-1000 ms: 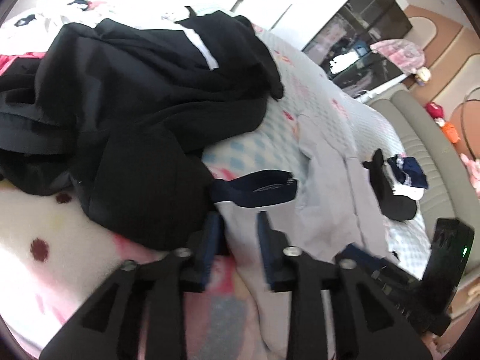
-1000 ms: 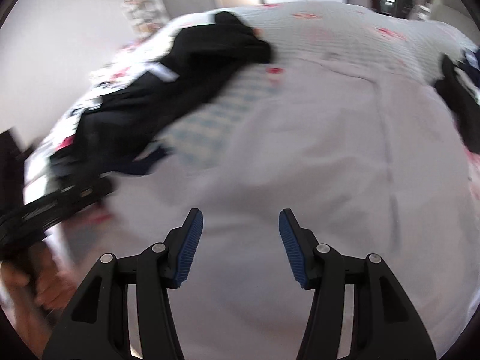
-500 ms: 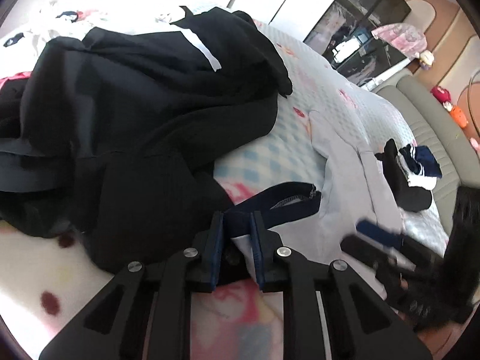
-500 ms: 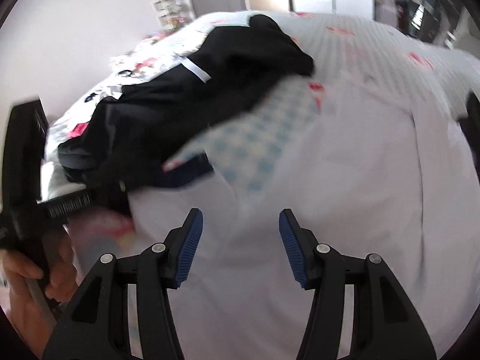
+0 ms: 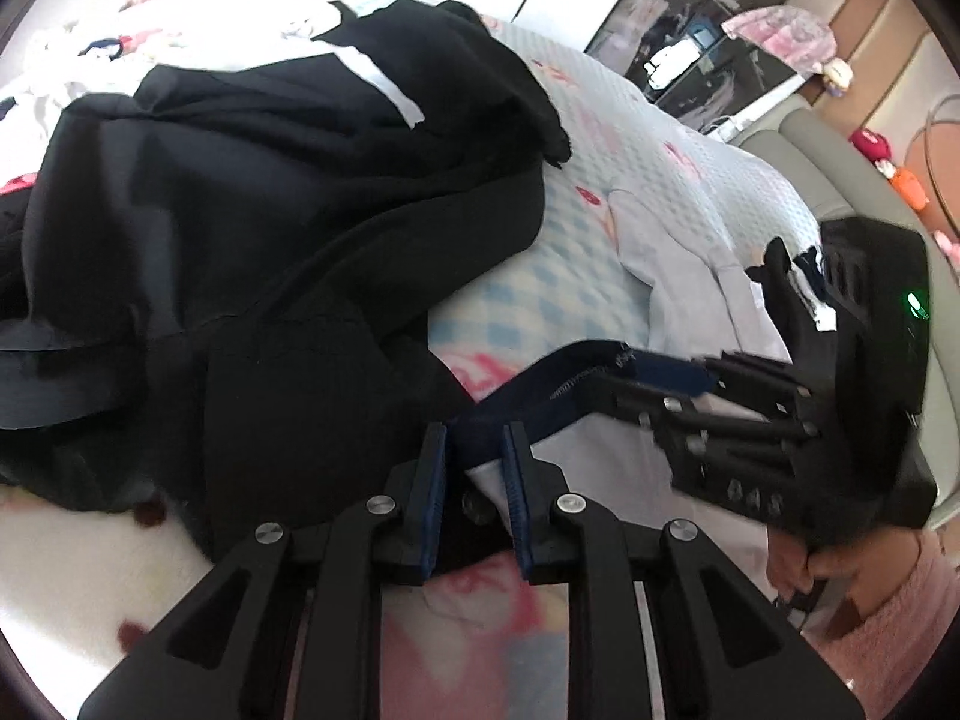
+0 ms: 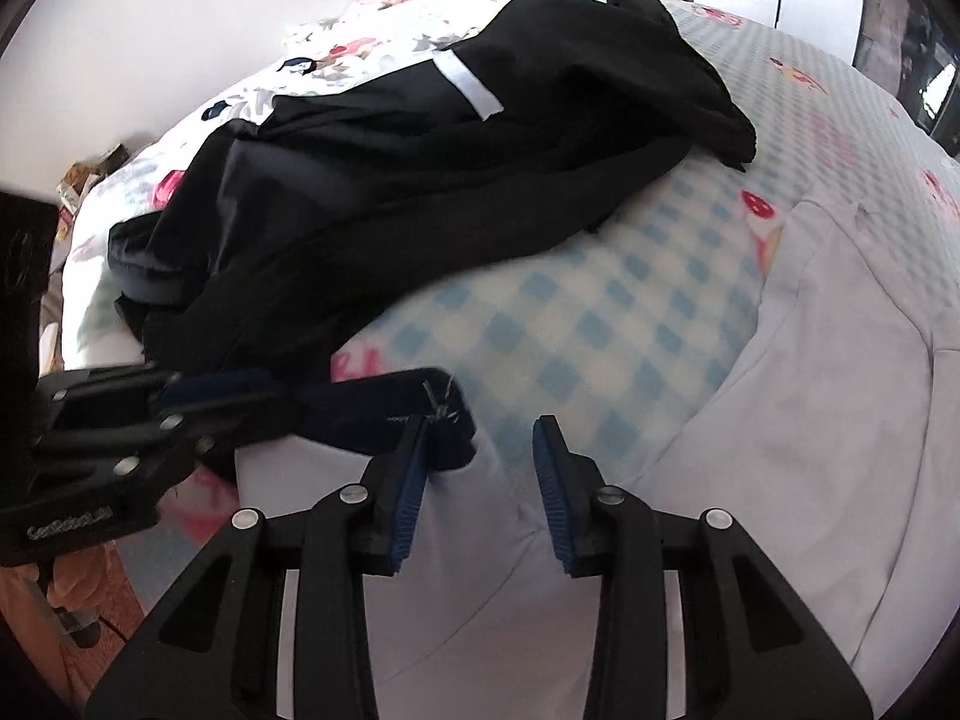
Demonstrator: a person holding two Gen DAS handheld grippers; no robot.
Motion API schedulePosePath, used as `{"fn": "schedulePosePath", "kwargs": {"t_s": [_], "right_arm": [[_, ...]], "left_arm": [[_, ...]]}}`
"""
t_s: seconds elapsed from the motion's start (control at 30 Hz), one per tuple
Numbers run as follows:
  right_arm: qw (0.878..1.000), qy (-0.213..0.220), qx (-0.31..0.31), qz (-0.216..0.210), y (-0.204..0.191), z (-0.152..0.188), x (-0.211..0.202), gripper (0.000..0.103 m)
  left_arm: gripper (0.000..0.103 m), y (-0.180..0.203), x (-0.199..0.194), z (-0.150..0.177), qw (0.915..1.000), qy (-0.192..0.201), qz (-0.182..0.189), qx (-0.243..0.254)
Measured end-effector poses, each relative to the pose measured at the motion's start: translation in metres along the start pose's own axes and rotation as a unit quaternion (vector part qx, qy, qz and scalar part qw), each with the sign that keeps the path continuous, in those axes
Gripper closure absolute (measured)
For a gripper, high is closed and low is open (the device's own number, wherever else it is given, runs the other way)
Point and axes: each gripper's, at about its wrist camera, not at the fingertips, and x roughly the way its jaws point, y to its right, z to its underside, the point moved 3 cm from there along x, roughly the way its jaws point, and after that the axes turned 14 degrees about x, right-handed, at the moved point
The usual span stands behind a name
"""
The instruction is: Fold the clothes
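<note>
My left tongs (image 5: 474,447) are pinched on the navy collar (image 5: 540,402) of the pale shirt (image 6: 750,450) spread on the bed (image 6: 840,138). My right tongs (image 6: 480,450) stand wide apart, the left finger touching the collar's frayed end (image 6: 441,405). Beside the shirt lies a heap of black clothes (image 5: 270,210) with a white stripe (image 5: 384,84). Only the left view shows the sofa (image 5: 828,180) and dark cabinet (image 5: 708,30); the right view shows the white wall (image 6: 210,30).
</note>
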Motion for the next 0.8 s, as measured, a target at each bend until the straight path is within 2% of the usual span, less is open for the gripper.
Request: {"fn": "schedulePosePath", "kwargs": {"t_s": [0.03,0.1,0.17,0.2,0.27,0.3,0.4,0.47,0.53,0.6,0.7,0.77,0.8], "right_arm": [[1.000,0.001,0.001,-0.002,0.001,0.000,0.000,0.070],[1.000,-0.006,0.000,-0.003,0.000,0.000,0.003,0.087],[1.000,-0.011,-0.011,0.000,-0.004,0.000,0.004,0.093],[1.000,-0.008,-0.017,0.000,-0.007,0.000,0.002,0.093],[1.000,-0.005,-0.023,-0.012,-0.010,0.003,-0.007,0.093],[0.999,-0.005,-0.026,-0.017,-0.010,0.005,-0.011,0.093],[0.999,-0.017,-0.042,-0.017,-0.010,0.011,-0.013,0.093],[0.998,-0.025,-0.054,-0.001,-0.010,0.011,-0.011,0.091],[0.998,-0.018,-0.056,0.021,-0.007,0.009,-0.015,0.082],[0.999,-0.001,-0.048,0.025,-0.002,0.006,-0.025,0.075],[0.999,-0.005,-0.046,0.025,0.004,0.009,-0.032,0.074],[0.998,-0.014,-0.055,0.029,0.003,0.013,-0.032,0.074],[0.998,-0.018,-0.061,0.030,0.002,0.015,-0.031,0.074]], "left_arm": [[0.083,0.002,0.000,0.000,1.0000,0.000,0.002,0.008],[0.083,0.005,0.004,0.000,0.9998,-0.004,0.010,0.015],[0.084,0.006,0.005,0.000,0.9999,-0.001,0.008,0.013],[0.084,0.005,0.004,0.000,0.9999,0.003,0.003,0.011],[0.097,0.003,0.000,-0.002,0.9997,0.016,-0.018,0.006],[0.099,0.002,-0.002,-0.003,0.9993,0.024,-0.030,0.004],[0.101,-0.004,-0.013,-0.009,0.9979,0.051,-0.040,-0.005],[0.101,-0.006,-0.016,-0.011,0.9979,0.056,-0.032,-0.009],[0.101,-0.007,-0.015,-0.010,0.9984,0.050,-0.021,-0.014],[0.099,-0.005,-0.010,-0.005,0.9994,0.029,-0.004,-0.017],[0.093,0.000,-0.004,0.000,0.9999,0.007,0.000,-0.008],[0.078,0.004,0.000,0.002,1.0000,-0.002,0.009,-0.002],[0.075,0.006,0.001,0.001,0.9998,0.000,0.020,-0.006]]}}
